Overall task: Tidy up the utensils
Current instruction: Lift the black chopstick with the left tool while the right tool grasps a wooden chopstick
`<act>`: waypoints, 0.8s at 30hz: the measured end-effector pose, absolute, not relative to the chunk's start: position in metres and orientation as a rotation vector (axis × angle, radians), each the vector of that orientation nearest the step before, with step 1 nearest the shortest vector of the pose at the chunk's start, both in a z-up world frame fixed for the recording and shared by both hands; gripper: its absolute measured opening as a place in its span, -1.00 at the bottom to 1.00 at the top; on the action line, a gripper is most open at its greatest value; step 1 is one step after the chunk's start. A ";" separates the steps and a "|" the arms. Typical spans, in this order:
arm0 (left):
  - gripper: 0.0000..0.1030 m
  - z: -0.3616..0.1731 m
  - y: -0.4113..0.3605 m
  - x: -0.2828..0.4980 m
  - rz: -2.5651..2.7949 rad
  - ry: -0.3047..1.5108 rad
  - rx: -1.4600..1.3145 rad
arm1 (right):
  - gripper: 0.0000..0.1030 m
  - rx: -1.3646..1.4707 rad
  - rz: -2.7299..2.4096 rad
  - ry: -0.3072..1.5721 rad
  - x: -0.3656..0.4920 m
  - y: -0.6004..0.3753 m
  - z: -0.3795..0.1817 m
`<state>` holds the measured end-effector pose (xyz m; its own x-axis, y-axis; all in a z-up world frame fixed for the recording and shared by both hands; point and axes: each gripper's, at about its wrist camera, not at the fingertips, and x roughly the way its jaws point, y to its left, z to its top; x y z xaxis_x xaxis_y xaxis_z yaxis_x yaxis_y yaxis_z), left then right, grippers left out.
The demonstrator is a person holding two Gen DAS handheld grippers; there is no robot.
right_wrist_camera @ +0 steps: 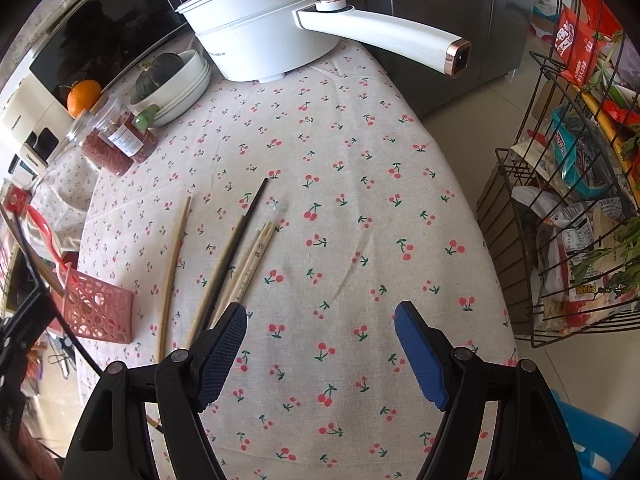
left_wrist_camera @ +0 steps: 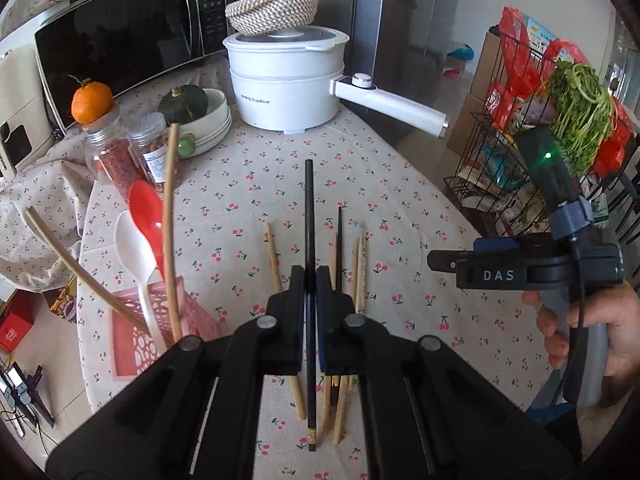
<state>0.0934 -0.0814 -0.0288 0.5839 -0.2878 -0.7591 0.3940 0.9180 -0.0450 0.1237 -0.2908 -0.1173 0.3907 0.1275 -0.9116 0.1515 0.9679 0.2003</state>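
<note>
Done: pink basket [left_wrist_camera: 160, 320] at the counter's [right_wrist_camera: 360, 168] left edge already holds two spoons [left_wrist_camera: 136, 240] and two wooden chopsticks [left_wrist_camera: 171, 220].
In hand: left tongs [left_wrist_camera: 310, 280] clamped on a black chopstick [left_wrist_camera: 309, 216], lifted above the pile.
Left: loose chopsticks [right_wrist_camera: 240, 256] lying on the cloth, near the basket.
Right tongs [right_wrist_camera: 320, 320]: spread wide, empty, over bare cloth.
</note>
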 end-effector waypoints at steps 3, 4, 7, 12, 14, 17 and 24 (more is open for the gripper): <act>-0.88 -0.015 -0.058 0.079 -0.409 0.813 0.081 | 0.51 0.258 0.005 1.159 0.126 -0.280 -0.114; -0.88 -0.012 -0.051 0.074 -0.411 0.798 0.062 | 0.51 0.253 0.013 1.152 0.128 -0.275 -0.114; -0.88 -0.002 -0.030 0.065 -0.417 0.770 0.012 | 0.51 0.255 0.043 1.128 0.134 -0.260 -0.112; -0.88 0.008 -0.001 0.053 -0.419 0.734 -0.032 | 0.33 0.275 0.130 1.122 0.152 -0.223 -0.116; -0.88 0.010 0.009 0.050 -0.423 0.731 -0.051 | 0.09 0.283 0.172 1.128 0.162 -0.203 -0.121; -0.88 0.013 0.019 0.044 -0.434 0.728 -0.061 | -0.15 0.272 0.210 1.145 0.178 -0.175 -0.132; -0.88 0.015 0.043 0.042 -0.432 0.723 -0.088 | -0.46 0.215 0.178 1.168 0.210 -0.141 -0.158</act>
<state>0.0418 0.0427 0.0154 0.6658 -0.4122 -0.6219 0.3520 0.9085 -0.2253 0.2097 -0.1408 -0.1583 0.3818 0.2494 -0.8900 -0.0269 0.9655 0.2591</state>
